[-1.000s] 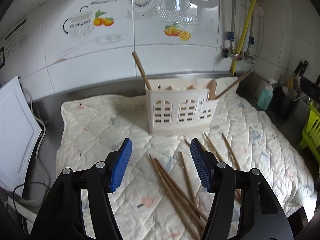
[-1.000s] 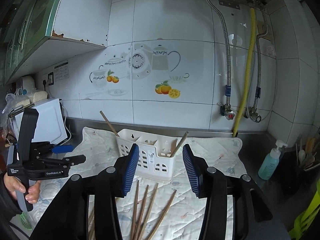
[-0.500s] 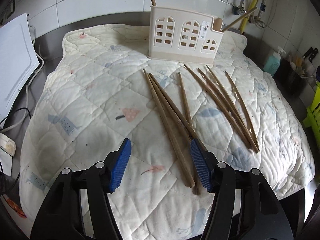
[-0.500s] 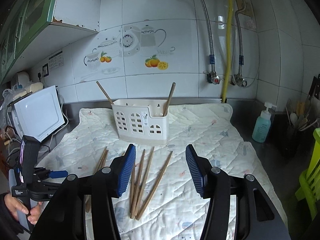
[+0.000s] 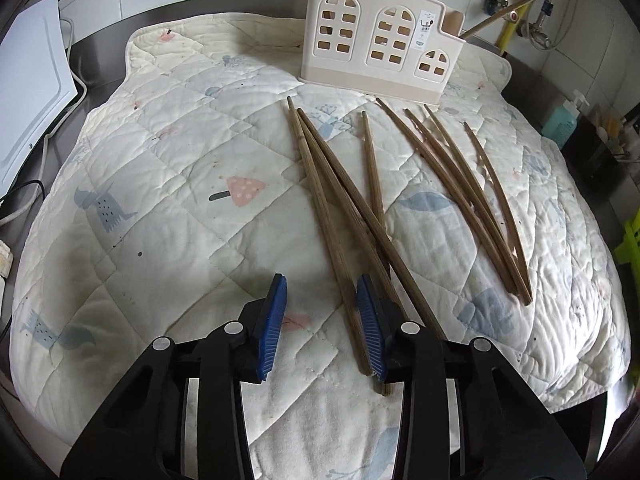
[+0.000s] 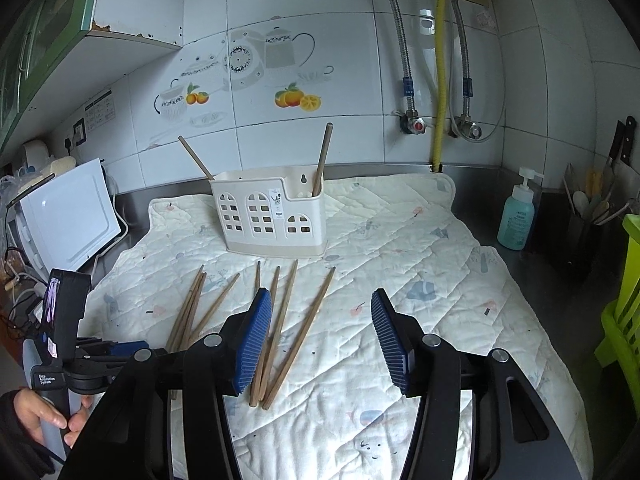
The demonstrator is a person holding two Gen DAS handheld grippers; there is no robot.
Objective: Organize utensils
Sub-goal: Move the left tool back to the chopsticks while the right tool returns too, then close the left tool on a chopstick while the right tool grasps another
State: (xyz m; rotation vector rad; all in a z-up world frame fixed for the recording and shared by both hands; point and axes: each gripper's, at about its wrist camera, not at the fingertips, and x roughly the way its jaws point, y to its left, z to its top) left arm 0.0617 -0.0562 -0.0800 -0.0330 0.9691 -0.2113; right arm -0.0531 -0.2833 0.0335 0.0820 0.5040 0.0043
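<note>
- Left gripper (image 5: 322, 322) hangs low over the quilt (image 5: 160, 184), jaws half-spread, empty
- Leftmost chopsticks (image 5: 320, 204) lie just right of its gap, long axis toward the holder (image 5: 376, 42)
- Right gripper (image 6: 321, 338) wide, farther off

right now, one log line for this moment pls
left tongs: open, low by nearest chopsticks | right tongs: open, empty | holder: two chopsticks inside | rest loose on quilt

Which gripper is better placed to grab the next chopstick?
Left. The left gripper is low over the chopsticks, jaws open beside their near ends. The right gripper hangs higher, nothing between its jaws.
</note>
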